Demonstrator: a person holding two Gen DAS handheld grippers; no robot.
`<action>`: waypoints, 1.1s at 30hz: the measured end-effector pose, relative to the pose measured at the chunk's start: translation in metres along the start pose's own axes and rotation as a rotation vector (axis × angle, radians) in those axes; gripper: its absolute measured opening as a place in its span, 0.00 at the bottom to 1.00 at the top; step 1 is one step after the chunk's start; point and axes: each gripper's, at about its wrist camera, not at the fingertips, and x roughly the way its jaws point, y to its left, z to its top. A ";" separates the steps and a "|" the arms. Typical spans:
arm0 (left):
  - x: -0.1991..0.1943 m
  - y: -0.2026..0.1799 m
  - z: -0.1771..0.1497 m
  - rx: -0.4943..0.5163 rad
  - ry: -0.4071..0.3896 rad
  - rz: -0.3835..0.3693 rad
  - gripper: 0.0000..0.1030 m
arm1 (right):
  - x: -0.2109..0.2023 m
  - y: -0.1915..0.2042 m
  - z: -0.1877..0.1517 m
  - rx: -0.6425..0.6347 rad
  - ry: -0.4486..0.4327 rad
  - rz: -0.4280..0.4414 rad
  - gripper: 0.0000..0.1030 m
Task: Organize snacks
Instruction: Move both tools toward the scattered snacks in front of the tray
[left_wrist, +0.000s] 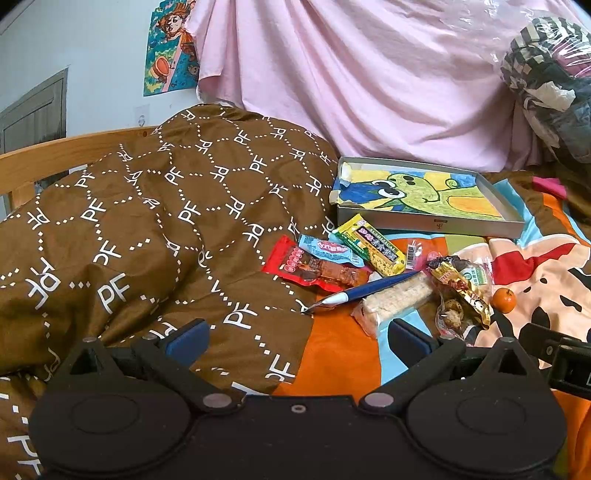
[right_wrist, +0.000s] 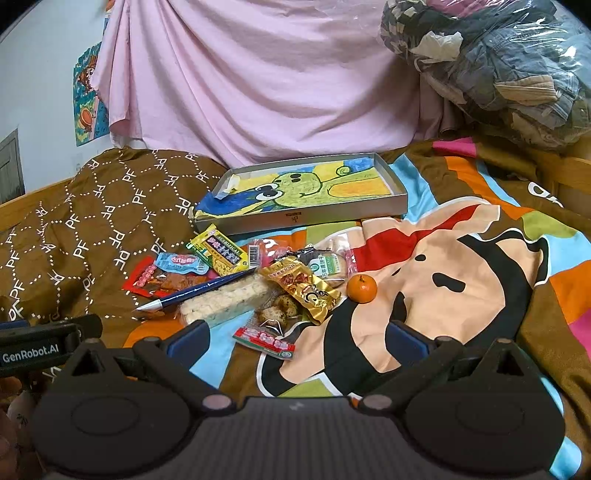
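A pile of snack packets lies on the bed: a red packet (left_wrist: 314, 269), a light blue one (left_wrist: 328, 250), a yellow-green bar (left_wrist: 373, 247), a rice cracker bar (left_wrist: 395, 299), a gold packet (left_wrist: 461, 288) and a small orange (left_wrist: 503, 300). A blue pen (left_wrist: 365, 290) lies across them. Behind stands a shallow grey box (left_wrist: 428, 220) lined with a frog drawing. My left gripper (left_wrist: 295, 336) is open and empty, just short of the pile. My right gripper (right_wrist: 295, 336) is open and empty, near the pile (right_wrist: 258, 288) and the orange (right_wrist: 361, 288).
A brown patterned duvet (left_wrist: 147, 229) is heaped at the left. A pink sheet (left_wrist: 351, 81) hangs behind. A clear bag of clothes (right_wrist: 509, 70) sits at the back right. A wooden bed rail (left_wrist: 55, 151) runs along the left.
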 end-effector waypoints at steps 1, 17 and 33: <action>0.000 0.000 0.000 0.001 0.000 0.000 0.99 | 0.000 0.000 0.000 0.000 0.001 0.000 1.00; 0.004 -0.002 -0.002 -0.005 0.010 0.003 0.99 | -0.001 0.003 0.001 -0.010 0.002 0.026 1.00; 0.040 -0.006 0.011 0.043 0.067 0.003 0.99 | 0.040 -0.021 0.022 0.161 0.186 0.234 1.00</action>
